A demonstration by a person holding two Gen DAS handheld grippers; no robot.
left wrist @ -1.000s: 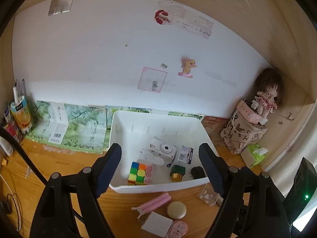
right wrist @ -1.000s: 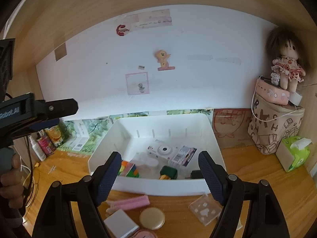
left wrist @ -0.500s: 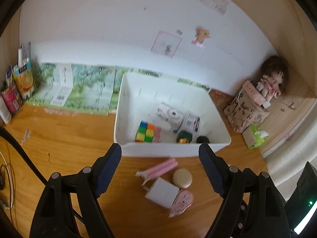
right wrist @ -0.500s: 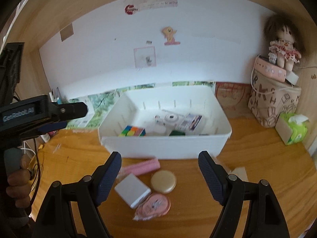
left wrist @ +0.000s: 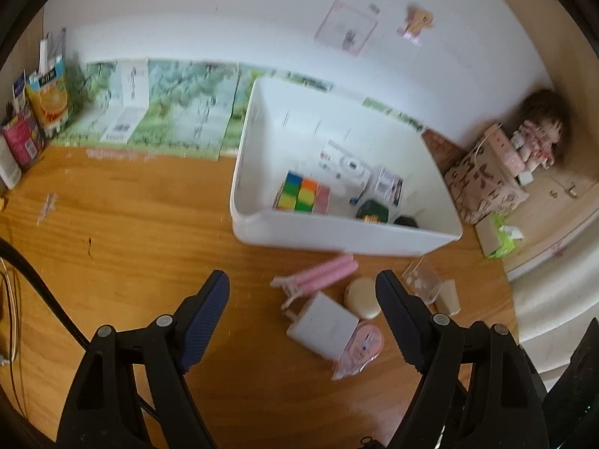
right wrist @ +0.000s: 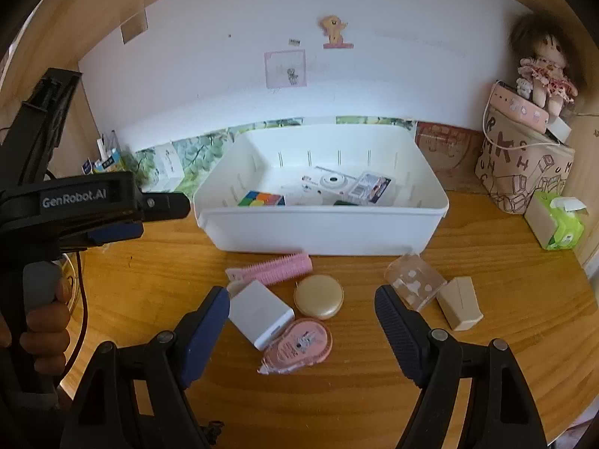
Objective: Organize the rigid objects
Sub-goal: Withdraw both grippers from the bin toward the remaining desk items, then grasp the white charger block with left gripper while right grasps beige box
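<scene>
Both tools have pulled back and tilted down from the white bin point(right wrist: 322, 232); loose items now fill lower frame. Right tool point(right wrist: 301, 308) wide, empty, framing the white charger point(right wrist: 260, 312); left tool point(left wrist: 301, 301) wide, empty. Next pick looks imminent

I see a wooden desk point(right wrist: 374, 404) carrying a white bin point(right wrist: 322, 230), pink roller point(right wrist: 277, 267), round compact point(right wrist: 318, 296), white charger point(right wrist: 260, 312), and possibly a tape dispenser point(right wrist: 299, 346)

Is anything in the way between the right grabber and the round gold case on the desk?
Nothing visible is. The right gripper hangs open with the round gold case just ahead between its fingers. The white charger and pink tape dispenser crowd it at the left and near side, touching or nearly so.
</scene>
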